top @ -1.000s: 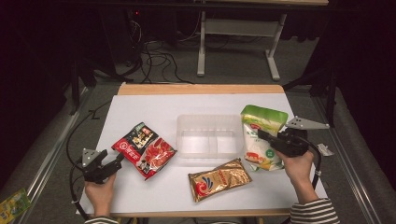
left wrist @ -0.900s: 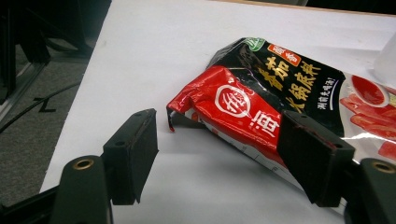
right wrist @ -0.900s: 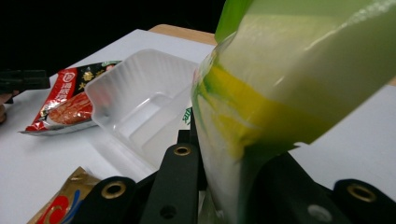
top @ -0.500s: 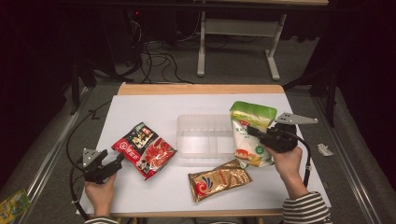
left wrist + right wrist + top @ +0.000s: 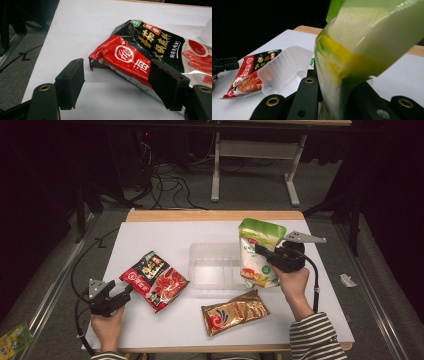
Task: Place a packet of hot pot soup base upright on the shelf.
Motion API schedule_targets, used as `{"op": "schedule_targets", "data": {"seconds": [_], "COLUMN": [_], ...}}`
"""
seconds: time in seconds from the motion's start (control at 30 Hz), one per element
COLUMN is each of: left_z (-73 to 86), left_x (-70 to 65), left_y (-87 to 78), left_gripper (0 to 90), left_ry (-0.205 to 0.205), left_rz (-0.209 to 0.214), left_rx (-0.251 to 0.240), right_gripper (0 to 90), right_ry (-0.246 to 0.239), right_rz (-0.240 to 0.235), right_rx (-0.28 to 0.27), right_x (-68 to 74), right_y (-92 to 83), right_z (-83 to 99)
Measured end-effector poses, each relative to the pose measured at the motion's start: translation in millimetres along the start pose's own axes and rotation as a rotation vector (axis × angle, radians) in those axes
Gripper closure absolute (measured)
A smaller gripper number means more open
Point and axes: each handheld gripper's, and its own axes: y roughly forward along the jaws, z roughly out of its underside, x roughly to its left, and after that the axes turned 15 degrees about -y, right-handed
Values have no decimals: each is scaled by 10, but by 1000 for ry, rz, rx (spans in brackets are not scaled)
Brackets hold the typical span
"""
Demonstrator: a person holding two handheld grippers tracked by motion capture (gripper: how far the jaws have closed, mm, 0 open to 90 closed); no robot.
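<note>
The step in hand looks like carrying the green and white plastic pouch (image 5: pixel 258 254) into the clear plastic tray (image 5: pixel 212 265) at the middle of the white table (image 5: pixel 160 232); to do it well, the grip should stay firm, the pouch should be brought squarely over the tray and lowered flat before release. The right claw (image 5: pixel 260 251) is clamped on the pouch, which hangs upright above the tray's right edge; the left claw (image 5: pixel 117 82) rests wide open on the table, holding nothing, its jaws on either side of the near-left corner of the red and black foil packet (image 5: pixel 147 53); a gold foil packet (image 5: pixel 235 311) lies near the tray's near side.
</note>
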Motion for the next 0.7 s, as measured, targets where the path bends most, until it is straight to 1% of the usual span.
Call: {"op": "schedule_targets", "data": {"seconds": [0.13,0.3,0.43,0.5,0.53,0.57,0.6,0.67,0.7], "left_z": [0,-2,-1,-2,-1,-1,-1,-2,-2], "left_x": [2,-1,-4,-3,-3,-2,-2,-1,-1], "left_y": [-3,1,7,3,2,2,1,1,3], "left_gripper": [293,293,293,293,293,293,293,293,293], "left_ry": [0,4,3,3,4,4,4,4,2], "left_rz": [1,0,-3,-1,-2,-2,-1,0,0], "left_rx": [1,6,7,7,6,6,6,7,7], "right_gripper": [840,840,840,840,840,840,839,839,839], "right_ry": [-1,4,9,3,-2,-2,4,1,8], "right_rz": [14,28,28,34,36,36,43,48,56], "right_rx": [16,10,6,6,8,8,14,17,20], "right_x": [-12,-37,-38,-31,-31,-31,-32,-37,-41], "right_y": [123,168,189,221,265,265,310,330,364], "right_z": [-42,-80,-112,-138,-148,-148,-149,-148,-142]}}
